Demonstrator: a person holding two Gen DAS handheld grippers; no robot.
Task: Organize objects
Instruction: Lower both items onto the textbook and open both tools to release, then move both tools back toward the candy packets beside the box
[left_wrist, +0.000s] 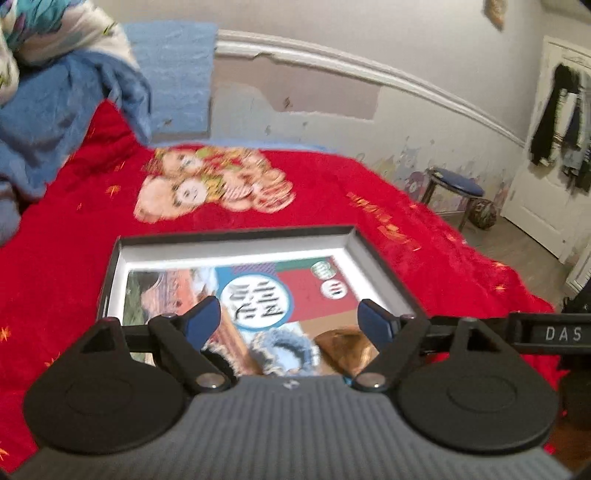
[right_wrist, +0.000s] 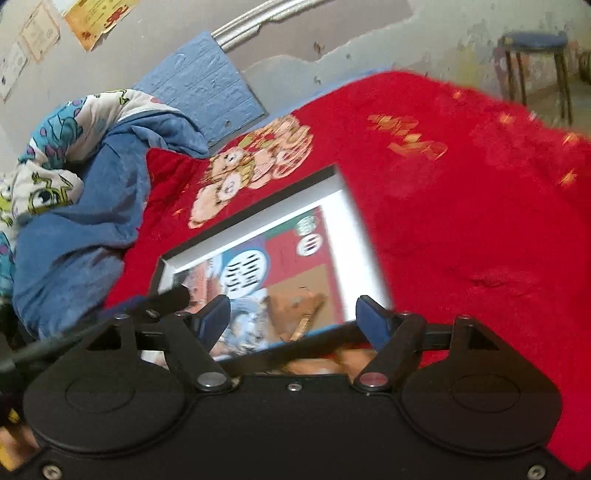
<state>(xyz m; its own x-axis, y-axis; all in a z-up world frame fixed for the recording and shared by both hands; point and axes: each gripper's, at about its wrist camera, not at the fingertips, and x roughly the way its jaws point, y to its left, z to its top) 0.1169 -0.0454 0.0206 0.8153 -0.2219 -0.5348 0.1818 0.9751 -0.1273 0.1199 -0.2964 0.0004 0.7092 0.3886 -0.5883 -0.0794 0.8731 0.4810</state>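
An open shallow box (left_wrist: 236, 248) with black outside and white inner walls lies on the red blanket (left_wrist: 332, 184). Inside lie a colourful printed booklet (left_wrist: 280, 291), a blue fuzzy item (left_wrist: 284, 347) and a brown shiny item (left_wrist: 347, 350). My left gripper (left_wrist: 291, 314) is open and empty, hovering over the box's near half. In the right wrist view the same box (right_wrist: 343, 236) shows tilted, with the booklet (right_wrist: 284, 254) and a brown item (right_wrist: 299, 310). My right gripper (right_wrist: 295, 314) is open and empty above the box's near edge.
A blue blanket with a cartoon quilt (left_wrist: 55, 92) is piled at the bed's left. A blue panel (left_wrist: 177, 74) leans on the wall. A blue stool (left_wrist: 454, 188) and a ball (left_wrist: 484, 214) stand on the floor to the right, near a white door (left_wrist: 554, 166).
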